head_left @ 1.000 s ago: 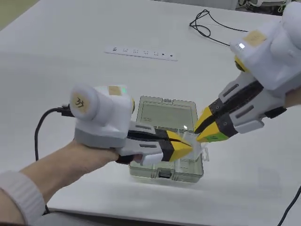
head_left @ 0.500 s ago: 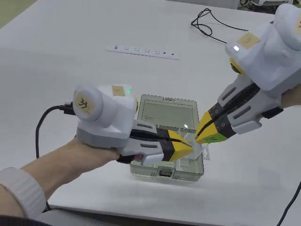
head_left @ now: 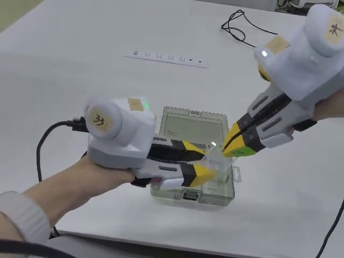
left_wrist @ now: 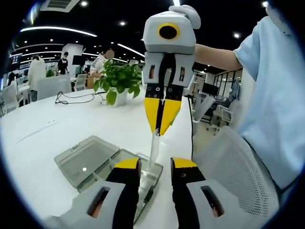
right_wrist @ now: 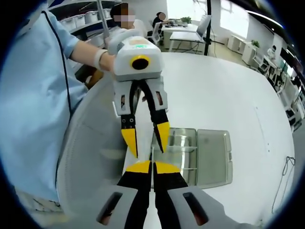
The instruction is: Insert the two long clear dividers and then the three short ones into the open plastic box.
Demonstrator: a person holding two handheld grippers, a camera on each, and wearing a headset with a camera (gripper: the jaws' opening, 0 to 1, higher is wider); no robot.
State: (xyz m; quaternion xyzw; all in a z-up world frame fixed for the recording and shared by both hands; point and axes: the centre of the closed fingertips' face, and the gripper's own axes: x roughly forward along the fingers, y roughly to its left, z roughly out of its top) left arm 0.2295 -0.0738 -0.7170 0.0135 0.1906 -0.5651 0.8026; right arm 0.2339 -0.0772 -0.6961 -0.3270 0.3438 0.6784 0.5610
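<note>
Right gripper (head_left: 227, 151) clamps a clear divider (left_wrist: 153, 150) over the box (head_left: 193, 128); left gripper (head_left: 209, 162) spread apart

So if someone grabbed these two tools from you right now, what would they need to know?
Left gripper: open, jaws either side of the clear divider, over the plastic box.
Right gripper: shut on that divider's top, holding it upright.
Box: lid open; some dividers already seated, count unclear.
To do: press this one home, then any remaining.
</note>
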